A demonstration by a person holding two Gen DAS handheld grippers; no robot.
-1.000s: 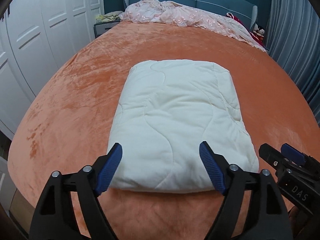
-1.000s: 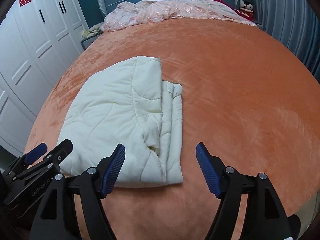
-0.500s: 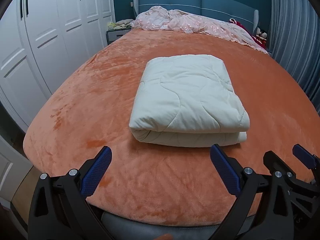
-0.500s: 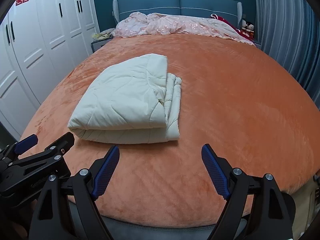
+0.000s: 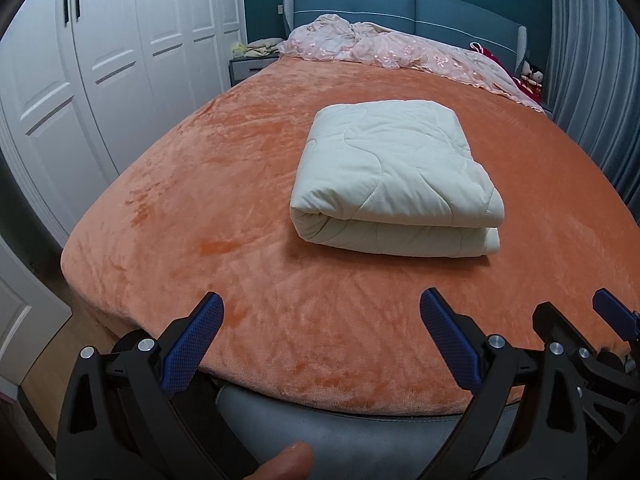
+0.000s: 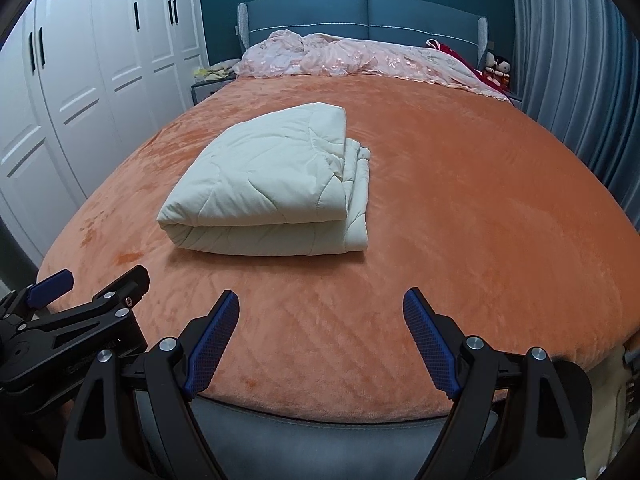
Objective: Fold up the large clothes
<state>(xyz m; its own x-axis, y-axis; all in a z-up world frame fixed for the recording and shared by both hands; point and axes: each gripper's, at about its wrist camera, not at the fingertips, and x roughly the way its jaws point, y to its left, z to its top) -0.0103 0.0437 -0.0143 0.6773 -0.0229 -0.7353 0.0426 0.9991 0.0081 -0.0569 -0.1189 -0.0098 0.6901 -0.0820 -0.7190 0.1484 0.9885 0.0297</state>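
Note:
A cream quilted piece point(image 5: 392, 172) lies folded into a thick rectangle on the orange plush bedcover point(image 5: 192, 208); in the right wrist view the same bundle point(image 6: 272, 184) shows its stacked layers on the right side. My left gripper point(image 5: 322, 298) hangs open over the foot edge of the bed, well short of the bundle, with nothing between its blue pads. My right gripper point(image 6: 322, 297) is likewise open and empty at the foot edge. Each gripper shows at the other view's side: the right one point(image 5: 600, 316), the left one point(image 6: 60, 284).
Pink crumpled bedding point(image 5: 400, 52) lies along the blue headboard point(image 5: 360, 4). White wardrobe doors point(image 5: 100, 60) line the left, grey-blue curtains point(image 5: 592, 60) the right. A bedside cabinet point(image 5: 248, 68) stands at the far left corner. The grey bed frame point(image 5: 340, 432) and a fingertip point(image 5: 288, 460) sit below.
Both grippers drew back from the near edge of the folded piece to the foot of the bed, and their jaws spread a little wider.

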